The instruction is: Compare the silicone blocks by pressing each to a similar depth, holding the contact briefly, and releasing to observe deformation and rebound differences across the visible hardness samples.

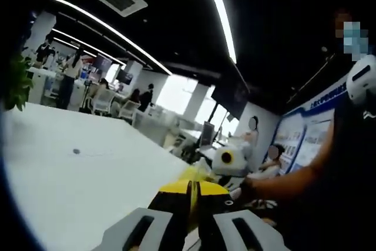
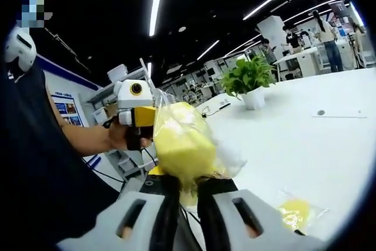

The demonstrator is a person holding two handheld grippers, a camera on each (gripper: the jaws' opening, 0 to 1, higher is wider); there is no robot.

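A yellow silicone block (image 2: pixel 183 143) wrapped in a clear plastic bag is held up above the white table (image 2: pixel 305 139). My right gripper (image 2: pixel 187 189) is shut on its lower end. My left gripper (image 2: pixel 147 123) comes in from the left, its tips against the bag's upper left side. In the left gripper view, the left gripper (image 1: pixel 189 195) has its jaws pressed together, apparently on the bag's film, with the yellow block (image 1: pixel 198 174) just beyond and the right gripper (image 1: pixel 228 160) behind it. A second bagged yellow block (image 2: pixel 296 211) lies on the table.
A potted plant (image 2: pixel 251 78) stands on the table's far side and shows again as leaves (image 1: pixel 17 83) at the left edge. The person's forearm (image 1: pixel 294 183) and dark torso (image 2: pixel 35 163) are close by. Desks, chairs and people fill the background.
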